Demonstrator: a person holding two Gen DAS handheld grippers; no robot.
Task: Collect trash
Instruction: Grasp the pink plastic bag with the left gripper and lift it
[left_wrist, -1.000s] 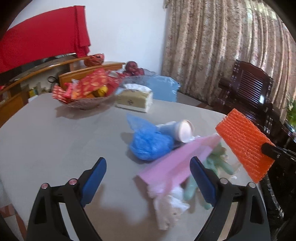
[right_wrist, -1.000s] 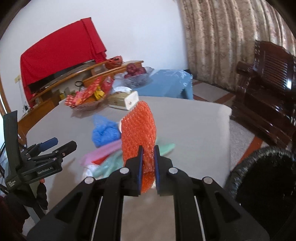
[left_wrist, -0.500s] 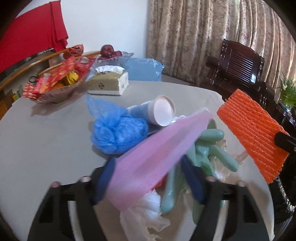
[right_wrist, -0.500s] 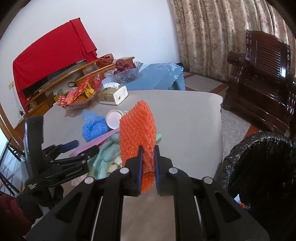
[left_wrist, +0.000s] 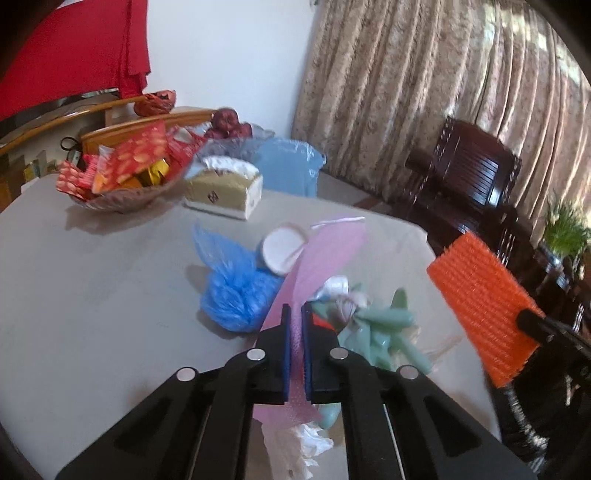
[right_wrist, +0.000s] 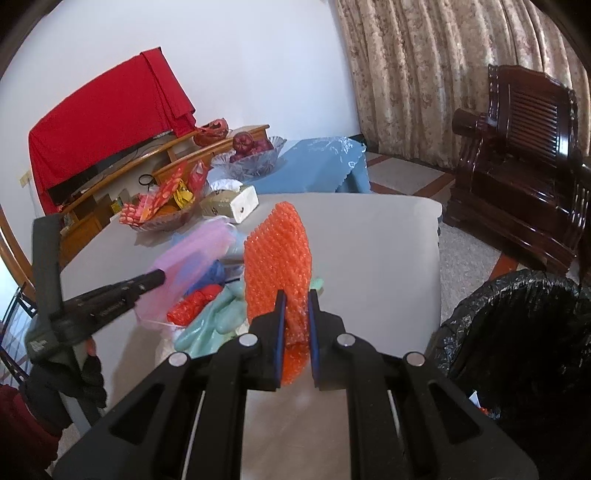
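Between left tongs (left_wrist: 296, 334) pads: pink foam-net sleeve (left_wrist: 325, 254), clamped tight, lifted and angled up over the trash pile. Between right tongs (right_wrist: 295, 321) pads: orange bubble-wrap piece (right_wrist: 277, 258), pinched near its lower end, standing upright over the counter's (right_wrist: 373, 243) near right edge. Under the pink sleeve, mid-counter: blue plastic bag (left_wrist: 236, 291), crumpled; white paper cup (left_wrist: 282, 249) on its side, touching the bag; green rubber gloves (left_wrist: 380, 334) just right of the left tongs; white tissue wad (left_wrist: 299, 446) at the near edge. Red crumpled wrapper (right_wrist: 195, 302) beside the gloves. Off the counter's right corner, on the floor: black-lined trash bin (right_wrist: 517, 339), mouth up. At the far left corner: snack bowl (left_wrist: 125, 192) and tissue box (left_wrist: 225, 192), side by side.
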